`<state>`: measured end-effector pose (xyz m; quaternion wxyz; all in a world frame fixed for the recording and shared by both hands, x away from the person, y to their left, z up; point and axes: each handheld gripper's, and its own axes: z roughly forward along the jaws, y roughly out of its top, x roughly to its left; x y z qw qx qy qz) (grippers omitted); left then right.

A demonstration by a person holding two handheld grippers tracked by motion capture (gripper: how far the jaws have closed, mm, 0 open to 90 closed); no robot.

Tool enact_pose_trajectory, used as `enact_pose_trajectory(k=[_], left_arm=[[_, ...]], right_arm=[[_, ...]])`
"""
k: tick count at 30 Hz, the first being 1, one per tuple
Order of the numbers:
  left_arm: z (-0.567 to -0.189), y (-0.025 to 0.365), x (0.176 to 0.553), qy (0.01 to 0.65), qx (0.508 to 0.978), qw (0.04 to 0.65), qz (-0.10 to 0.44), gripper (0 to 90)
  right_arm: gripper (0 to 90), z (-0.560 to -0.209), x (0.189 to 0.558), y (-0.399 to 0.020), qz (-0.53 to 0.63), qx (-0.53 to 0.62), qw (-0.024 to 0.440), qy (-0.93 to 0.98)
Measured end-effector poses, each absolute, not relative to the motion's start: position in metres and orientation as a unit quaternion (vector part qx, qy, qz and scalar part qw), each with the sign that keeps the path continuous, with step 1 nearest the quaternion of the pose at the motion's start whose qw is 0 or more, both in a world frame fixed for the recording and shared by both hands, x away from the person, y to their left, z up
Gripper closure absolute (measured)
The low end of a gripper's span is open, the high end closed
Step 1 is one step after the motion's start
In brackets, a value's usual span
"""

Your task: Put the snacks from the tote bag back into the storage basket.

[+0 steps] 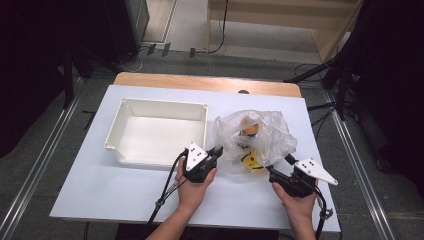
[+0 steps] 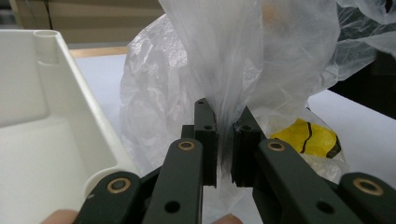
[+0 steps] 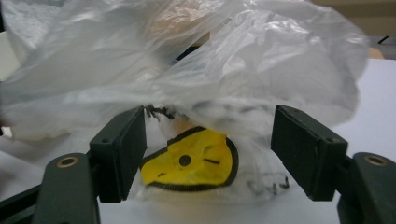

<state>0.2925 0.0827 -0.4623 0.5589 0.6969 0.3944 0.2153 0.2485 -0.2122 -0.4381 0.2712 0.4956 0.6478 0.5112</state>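
A crumpled clear plastic bag (image 1: 265, 131) lies on the white table, right of centre. Inside it are a yellow thing with black markings (image 1: 251, 161) and an orange thing (image 1: 250, 129). My left gripper (image 1: 217, 151) is at the bag's left edge. In the left gripper view the bag (image 2: 243, 60) rises from my gripper (image 2: 225, 126), whose pads are shut on a fold of the film, with the yellow thing (image 2: 308, 140) to the right. My right gripper (image 1: 279, 164) is at the bag's near right edge. In the right gripper view it (image 3: 210, 121) stands wide open, the bag (image 3: 224, 60) and yellow thing (image 3: 191, 161) lying between its pads, which do not touch them.
A white rectangular bin (image 1: 165, 102) stands left of the bag, with its corner (image 2: 42, 121) close beside my left gripper. The table's wooden far edge (image 1: 200, 82) lies behind. Metal rails and cables run along the floor on both sides.
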Motion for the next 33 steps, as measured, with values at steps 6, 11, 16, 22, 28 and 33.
enact_pose_trajectory(k=[6,11,16,22,28,33], left_arm=[[-0.463,0.083,0.293,0.394,0.697,0.56,0.212,84.6],[-0.463,0.083,0.294,0.396,0.696,0.56,0.212,84.5],[-0.463,0.084,0.294,0.397,0.694,0.562,0.21,84.2],[-0.464,0.085,0.295,0.397,0.693,0.566,0.207,85.9],[-0.464,0.085,0.295,0.397,0.692,0.565,0.21,86.0],[-0.464,0.086,0.295,0.4,0.69,0.566,0.209,85.9]], right_arm=[[21.0,-0.427,0.223,-0.224,0.506,0.497,0.288,0.644],[20.3,-0.417,0.215,-0.226,0.511,0.491,0.299,0.639],[22.8,-0.398,0.219,-0.218,0.526,0.479,0.297,0.637],[24.3,-0.382,0.236,-0.205,0.528,0.471,0.309,0.636],[27.2,-0.364,0.257,-0.2,0.538,0.475,0.323,0.617],[30.5,-0.369,0.287,-0.194,0.519,0.488,0.302,0.633]])
